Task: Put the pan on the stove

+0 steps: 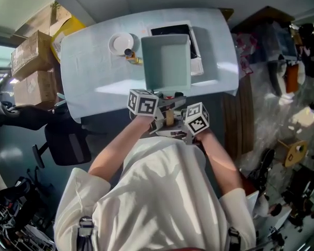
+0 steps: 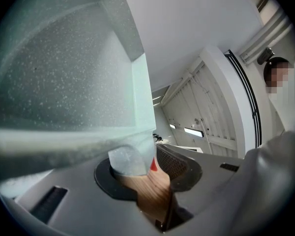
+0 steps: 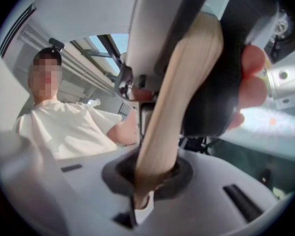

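Head view shows the square, pale-green speckled pan (image 1: 166, 61) carried by its light wooden handle (image 1: 170, 117), with both claws bunched close to the person's chest. It is off the pale-blue counter (image 1: 94, 82), out over the near edge, and it covers part of the black, white-framed stove (image 1: 197, 52) behind it, so it has not been set down. The left claw (image 1: 165, 109) is clenched on the handle right where the wood meets the pan's green socket; the left gripper view has the pan (image 2: 64, 73) filling the upper left, directly above the wood (image 2: 152, 193) pinched in the left claw (image 2: 147, 173). The right claw (image 3: 152, 173) is clamped tight on the thin far end of the handle (image 3: 182, 97). The doubled grip probably makes sense: one hold near the heavy body takes the weight, and the other at the tip keeps a long, tilting pan from swinging. A round white plate (image 1: 121, 43) sits left of the stove, well clear of the landing spot. No brand, label or readable writing shows — the claws' cubes carry only black-and-white square patterns.
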Available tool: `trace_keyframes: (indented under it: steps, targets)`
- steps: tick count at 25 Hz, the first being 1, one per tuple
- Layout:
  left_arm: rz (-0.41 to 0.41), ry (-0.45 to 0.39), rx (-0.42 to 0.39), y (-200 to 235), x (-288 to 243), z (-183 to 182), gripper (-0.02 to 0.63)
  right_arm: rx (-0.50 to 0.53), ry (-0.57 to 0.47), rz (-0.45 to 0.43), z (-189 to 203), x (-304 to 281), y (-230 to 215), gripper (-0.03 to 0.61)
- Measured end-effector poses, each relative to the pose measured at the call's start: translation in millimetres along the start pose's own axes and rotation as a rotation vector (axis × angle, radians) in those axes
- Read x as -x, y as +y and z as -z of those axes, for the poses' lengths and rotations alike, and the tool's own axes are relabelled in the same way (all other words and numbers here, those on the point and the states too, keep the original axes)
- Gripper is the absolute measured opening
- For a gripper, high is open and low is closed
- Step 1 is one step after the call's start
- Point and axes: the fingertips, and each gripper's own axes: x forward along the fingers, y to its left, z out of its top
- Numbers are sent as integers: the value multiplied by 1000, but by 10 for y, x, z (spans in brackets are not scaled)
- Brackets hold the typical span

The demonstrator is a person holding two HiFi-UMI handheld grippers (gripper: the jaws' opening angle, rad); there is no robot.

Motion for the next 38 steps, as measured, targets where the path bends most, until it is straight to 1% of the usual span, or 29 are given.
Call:
trace_keyframes:
  steps: [10, 15, 18, 22, 29, 38]
  targets:
    - [-12, -22, 34, 244, -309, -241, 141, -35, 29, -14, -152, 371, -195, 48]
    - [-23, -59, 55, 403, -505, -388, 141, -42, 59, -57, -217, 629, -290, 46]
    - [-34, -76, 73, 557, -612, -483, 144, -51, 76, -78, -279, 769, -385, 48]
    - [-67, -70, 92, 815, -732, -545, 144, -91, 91, -90, -313, 909, -587, 48]
    - [-100, -69, 140, 1217, -920, -633, 144, -131, 134, -106, -374, 1112, -915, 48]
    - [-121, -73, 183, 1686, -1035, -636, 144, -201, 144, -118, -337, 1244, -1332, 47]
